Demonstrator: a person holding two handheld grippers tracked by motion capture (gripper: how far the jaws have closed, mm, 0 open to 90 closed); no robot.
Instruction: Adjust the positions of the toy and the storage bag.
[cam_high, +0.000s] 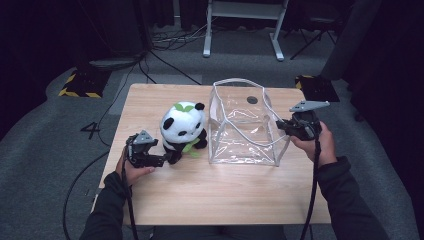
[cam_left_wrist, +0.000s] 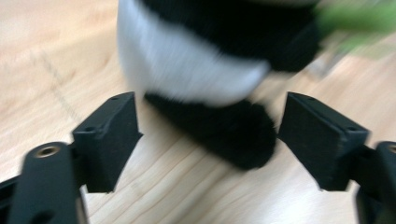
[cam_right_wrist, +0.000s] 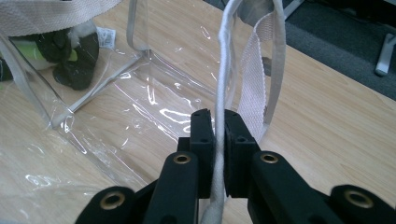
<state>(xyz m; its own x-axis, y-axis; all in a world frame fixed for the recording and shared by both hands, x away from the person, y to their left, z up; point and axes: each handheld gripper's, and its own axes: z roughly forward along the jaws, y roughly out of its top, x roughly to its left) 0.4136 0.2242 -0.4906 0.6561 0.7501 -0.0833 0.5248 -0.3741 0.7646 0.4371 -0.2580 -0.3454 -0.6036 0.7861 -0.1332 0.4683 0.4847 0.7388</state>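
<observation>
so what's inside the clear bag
Nothing shows inside the bag: through its clear walls only the table is seen. The panda sits outside, beside it. The right gripper pinches its rim.

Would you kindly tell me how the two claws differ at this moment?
The left claw stands open, its pads apart either side of the plush panda's black foot; the right claw is shut on the clear bag's white rim. The left sits low at the table; the right is raised at the bag's top edge. Both are black and hand-held.
</observation>
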